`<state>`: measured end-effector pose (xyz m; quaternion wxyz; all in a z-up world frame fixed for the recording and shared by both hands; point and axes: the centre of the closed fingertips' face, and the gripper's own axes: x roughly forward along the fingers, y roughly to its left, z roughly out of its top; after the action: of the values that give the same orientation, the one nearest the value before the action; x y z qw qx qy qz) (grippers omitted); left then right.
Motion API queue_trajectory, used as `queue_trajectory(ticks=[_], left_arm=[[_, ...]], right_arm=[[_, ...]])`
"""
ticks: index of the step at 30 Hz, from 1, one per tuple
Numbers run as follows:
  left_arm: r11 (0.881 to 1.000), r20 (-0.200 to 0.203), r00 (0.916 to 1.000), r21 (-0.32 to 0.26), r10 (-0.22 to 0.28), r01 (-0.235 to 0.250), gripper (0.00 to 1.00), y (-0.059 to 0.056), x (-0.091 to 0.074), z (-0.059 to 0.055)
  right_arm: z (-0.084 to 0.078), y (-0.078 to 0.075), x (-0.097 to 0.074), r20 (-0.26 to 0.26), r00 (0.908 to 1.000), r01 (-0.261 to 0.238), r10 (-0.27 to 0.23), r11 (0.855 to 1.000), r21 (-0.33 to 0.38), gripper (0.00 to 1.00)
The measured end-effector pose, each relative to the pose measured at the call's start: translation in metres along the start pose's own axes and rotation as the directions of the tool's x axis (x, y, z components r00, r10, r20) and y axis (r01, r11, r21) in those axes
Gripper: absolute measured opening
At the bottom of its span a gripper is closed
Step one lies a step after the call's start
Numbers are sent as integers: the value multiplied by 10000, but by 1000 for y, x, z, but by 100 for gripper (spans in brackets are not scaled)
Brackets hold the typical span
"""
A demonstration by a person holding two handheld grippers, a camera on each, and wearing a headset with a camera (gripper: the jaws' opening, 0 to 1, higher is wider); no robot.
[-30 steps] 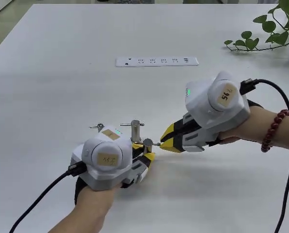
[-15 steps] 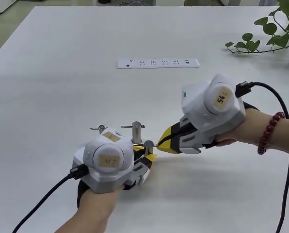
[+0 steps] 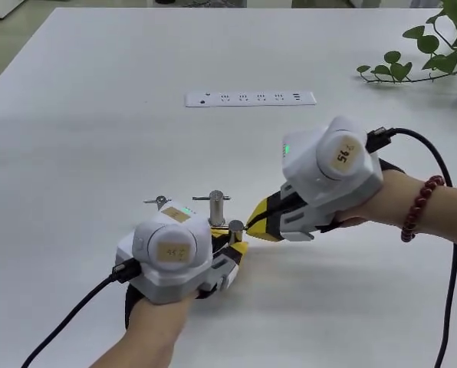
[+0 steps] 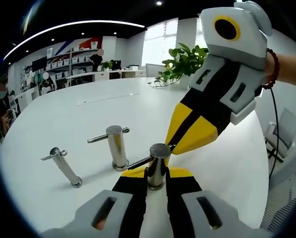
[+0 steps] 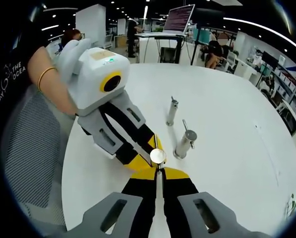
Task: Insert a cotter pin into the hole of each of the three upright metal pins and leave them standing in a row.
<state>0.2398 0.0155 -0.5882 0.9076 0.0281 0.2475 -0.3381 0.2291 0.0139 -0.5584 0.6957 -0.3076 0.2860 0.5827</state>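
Head view: white table (image 3: 98, 115), with the work near its front edge. A leafy plant (image 3: 420, 54) sits at the far right corner. A white power strip (image 3: 250, 98) lies flat, well behind the work.

Right tool (image 3: 253, 222) comes in from the right, tips pointing left. Left tool (image 3: 230, 247) comes in from the lower left. The tips of both nearly meet at one pin.

Three metal pins stand upright on the table in a row running away to the left: near pin (image 3: 235, 228), middle pin (image 3: 216, 207), far pin (image 3: 160, 202). The far pin is partly hidden behind the left tool's body.

Left gripper view: left tool (image 4: 157, 174) jaws are narrow, one on each side of the near pin (image 4: 158, 166), and clamp its lower shaft. The pin's foot is on the table. The right tool (image 4: 174, 146) tip sits against the right side of that pin's head.

The middle pin (image 4: 117, 148) carries the middle cotter pin (image 4: 99, 137) crosswise through its head. The far pin (image 4: 63, 166) likewise carries the far cotter pin (image 4: 51, 156). The near cotter pin (image 4: 138, 161) sticks out of the left side of the near pin's head.

Right gripper view: right tool (image 5: 159, 172) jaws are all but closed, pinching the thin end of the near cotter pin just short of the near pin's head (image 5: 158, 156). The left tool (image 5: 150, 148) comes in from the left.
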Motion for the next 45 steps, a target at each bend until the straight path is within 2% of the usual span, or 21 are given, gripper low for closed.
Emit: queue_trajectory(ticks=[4,9,14,18,29,45], left_arm=[[10000,-144,9999,13,-43,43,12,1,-1,-2],[9999,-267,9996,114,-6,9,22,7,-6,-7],[9991,-261,9995,375,-202,212,29,5,-11,-5],[9984,-299,9991,455,-308,321,34,3,-15,-5],[9974,-239,9982,452,-553,563,46,2,-29,-2],[9980,87,9984,315,-552,549,53,8,-44,8]], right_arm=[[0,0,1,19,10000,7,-7,10000,38,2],[3,1,0,208,9998,-88,81,9994,329,8],[9,2,3,311,9994,-149,132,9983,559,17],[12,2,8,397,9990,-235,202,9961,852,17],[13,2,22,293,9989,-406,379,9942,991,15],[11,2,29,189,9988,-470,453,9939,998,9]])
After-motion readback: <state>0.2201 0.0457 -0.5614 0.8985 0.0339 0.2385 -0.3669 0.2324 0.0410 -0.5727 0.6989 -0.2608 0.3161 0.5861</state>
